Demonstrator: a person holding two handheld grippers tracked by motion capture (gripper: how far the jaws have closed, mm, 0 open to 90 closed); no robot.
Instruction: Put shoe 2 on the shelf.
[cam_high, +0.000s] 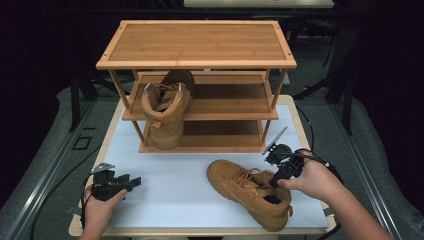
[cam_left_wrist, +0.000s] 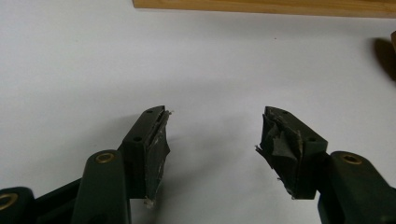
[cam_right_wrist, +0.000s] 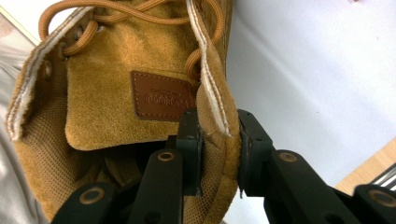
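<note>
1. Boot (cam_high: 250, 192) is seen lying on the white table (cam_high: 165, 200), in front of the rack (cam_high: 197, 62) and toward its right end; its mate (cam_high: 167, 112) is already stood on the rack's left side, heel on the lowest shelf.
2. The right gripper (cam_right_wrist: 218, 140) is clamped on the boot's collar wall, one jaw inside the opening, one outside, the suede edge pinched between the pads.
3. The left gripper (cam_left_wrist: 212, 135) is held low over bare table, well left of the boot; its jaws are spread apart with nothing between them.
4. For a clean lift, a deeper bite on the collar is advised: only a soft, floppy edge is caught, and the weight of the sole could pull it free.
5. The boot should be raised toe-down and steadied before being carried to the free space right of its mate.
6. A brown leather patch (cam_right_wrist: 163, 95) is stitched to the tongue; embossed lettering is there, but it is too blurred to be read with confidence.
</note>
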